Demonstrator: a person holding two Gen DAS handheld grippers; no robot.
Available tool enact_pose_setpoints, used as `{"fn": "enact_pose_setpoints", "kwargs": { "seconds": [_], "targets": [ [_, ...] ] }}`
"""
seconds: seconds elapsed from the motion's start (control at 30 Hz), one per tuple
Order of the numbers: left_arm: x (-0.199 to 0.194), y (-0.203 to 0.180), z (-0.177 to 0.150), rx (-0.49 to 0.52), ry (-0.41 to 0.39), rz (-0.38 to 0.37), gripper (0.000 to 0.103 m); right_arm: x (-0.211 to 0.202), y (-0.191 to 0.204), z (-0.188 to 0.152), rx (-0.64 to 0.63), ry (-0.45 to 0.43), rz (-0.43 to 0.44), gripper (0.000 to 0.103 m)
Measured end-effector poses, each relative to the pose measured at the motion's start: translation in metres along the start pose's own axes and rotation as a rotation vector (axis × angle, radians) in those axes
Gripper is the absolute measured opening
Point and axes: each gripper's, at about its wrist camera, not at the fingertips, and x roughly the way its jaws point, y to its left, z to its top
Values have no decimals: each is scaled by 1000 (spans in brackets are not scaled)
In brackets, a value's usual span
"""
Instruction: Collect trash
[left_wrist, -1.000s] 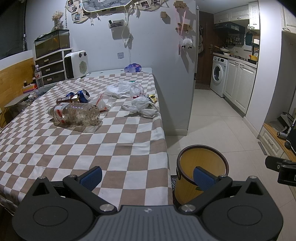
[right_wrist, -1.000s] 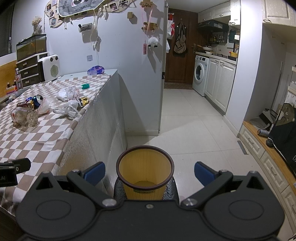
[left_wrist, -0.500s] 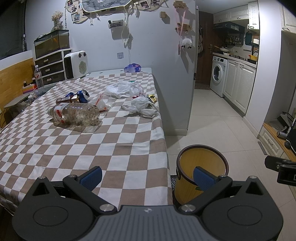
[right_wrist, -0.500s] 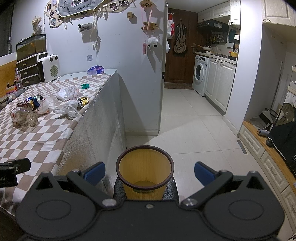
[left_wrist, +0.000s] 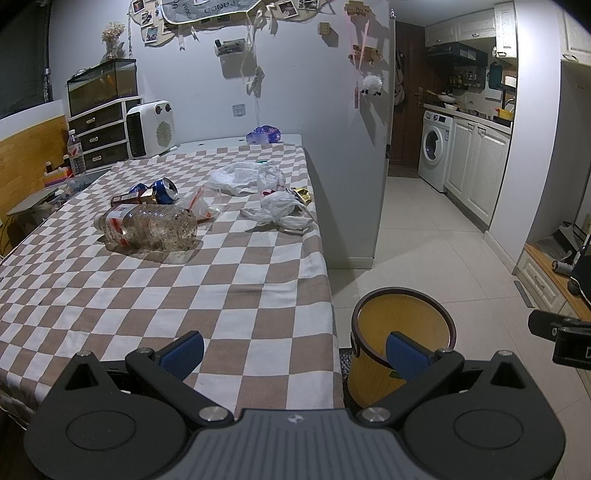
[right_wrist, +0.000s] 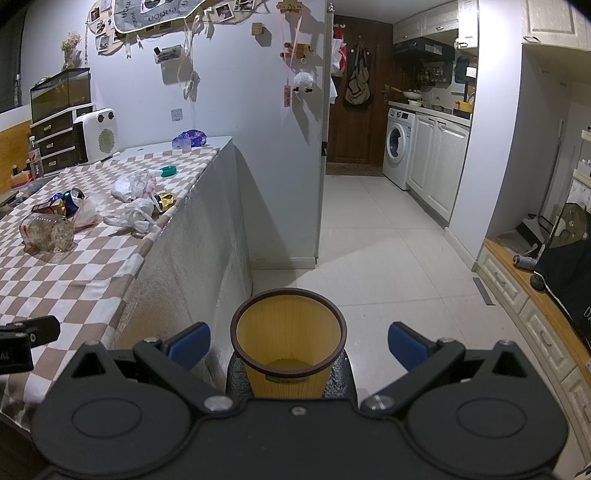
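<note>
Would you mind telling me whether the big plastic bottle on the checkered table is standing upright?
No, the plastic bottle lies on its side on the checkered table, near a crushed can.

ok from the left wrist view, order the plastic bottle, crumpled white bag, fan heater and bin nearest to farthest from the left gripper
1. Bin, on the floor, right of the left gripper.
2. Plastic bottle, lying mid-table, left.
3. Crumpled white bag, near the table's right edge.
4. Fan heater, far end.
</note>
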Motion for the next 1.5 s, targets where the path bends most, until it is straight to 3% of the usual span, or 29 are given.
{"fn": "enact_pose_setpoints", "kwargs": {
  "seconds": [0.13,0.47,0.77,1.2,1.5],
  "targets": [
    [0,-11,2,-2,5,-1,103,1,0,0,1,1,0,103],
    [11,6,6,-16,-6,15,103,11,-5,0,29,8,-15,103],
    [35,45,25,-86,-41,122,103,26,0,5,39,4,-5,103],
    [85,105,68,-199,-102,231,103,59,45,28,-12,-73,147,103],
    [127,147,98,-380,-99,282,103,88,82,57,-40,-180,293,103]
  ]
}}
